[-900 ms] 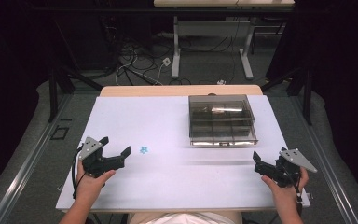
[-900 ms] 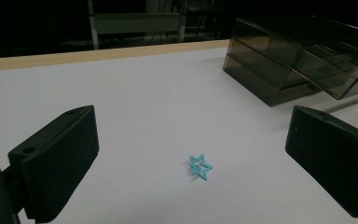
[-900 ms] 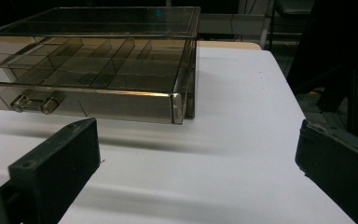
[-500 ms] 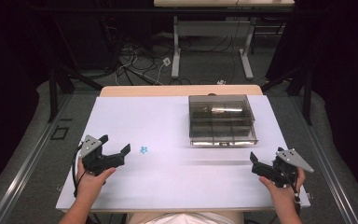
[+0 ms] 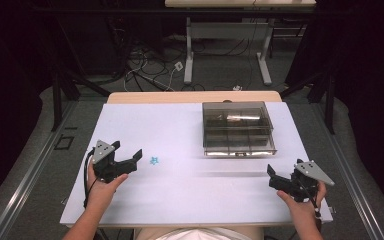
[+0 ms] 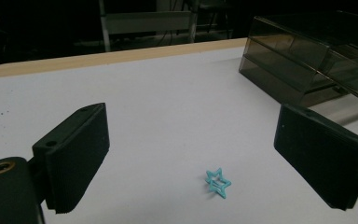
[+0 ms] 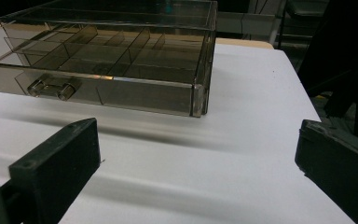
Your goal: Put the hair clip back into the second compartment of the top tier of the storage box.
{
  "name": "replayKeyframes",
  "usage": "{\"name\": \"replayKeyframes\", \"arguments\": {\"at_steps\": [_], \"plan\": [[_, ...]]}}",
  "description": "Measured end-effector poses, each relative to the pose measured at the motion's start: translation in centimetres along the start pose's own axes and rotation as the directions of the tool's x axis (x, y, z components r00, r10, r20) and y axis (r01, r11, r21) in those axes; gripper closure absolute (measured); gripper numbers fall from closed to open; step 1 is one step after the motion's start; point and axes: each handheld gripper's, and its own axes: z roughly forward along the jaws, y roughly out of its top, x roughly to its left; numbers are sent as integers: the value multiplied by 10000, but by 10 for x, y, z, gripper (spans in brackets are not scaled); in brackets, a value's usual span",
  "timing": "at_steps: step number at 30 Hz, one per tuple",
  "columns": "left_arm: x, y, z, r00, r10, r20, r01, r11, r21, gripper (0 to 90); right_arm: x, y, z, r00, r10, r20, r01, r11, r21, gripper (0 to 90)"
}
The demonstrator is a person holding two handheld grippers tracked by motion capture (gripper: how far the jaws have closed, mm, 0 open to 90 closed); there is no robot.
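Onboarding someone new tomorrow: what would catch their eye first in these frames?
Probably the small turquoise star-shaped clip, alone on the white tabletop just ahead of the left gripper, whose jaws stand open. Next, the smoky transparent plastic compartment box at the far right, beyond the open right gripper.

A white table [image 5: 195,200] with a wooden far edge [image 5: 190,96] stands on a grey floor [image 5: 30,165] in a dark room, black on both sides. Beyond it, a white desk frame [image 5: 227,45] stands over tangled cables [image 5: 145,70], and a metal rail [image 5: 27,182] runs along the floor at left.
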Motion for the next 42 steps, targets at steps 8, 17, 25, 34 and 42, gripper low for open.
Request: {"name": "replayKeyframes", "arguments": {"at_steps": [8, 17, 25, 34, 42], "plan": [[-1, 1, 7, 9999, -50, -97, 51, 9999, 141, 153, 1, -1, 0, 10000, -39, -41, 40, 10000, 54, 3], [-5, 5, 21, 9996, 78, -254, -72, 9997, 247, 161, 2, -2, 1, 10000, -54, -33, 55, 9999, 152, 7], [-7, 8, 32, 9996, 3, -273, 8, 9991, 416, 188, 2, -2, 1, 9999, -10, -111, 12, 9998, 182, 13], [-4, 7, 37, 9988, -373, -309, 391, 9974, 601, 250, 2, -3, 2, 9999, -23, -127, 26, 9998, 210, 16], [-2, 5, 44, 9980, -477, -420, 512, 9948, 876, 302, 2, -3, 3, 9999, 24, -141, -20, 9996, 264, 22]]}}
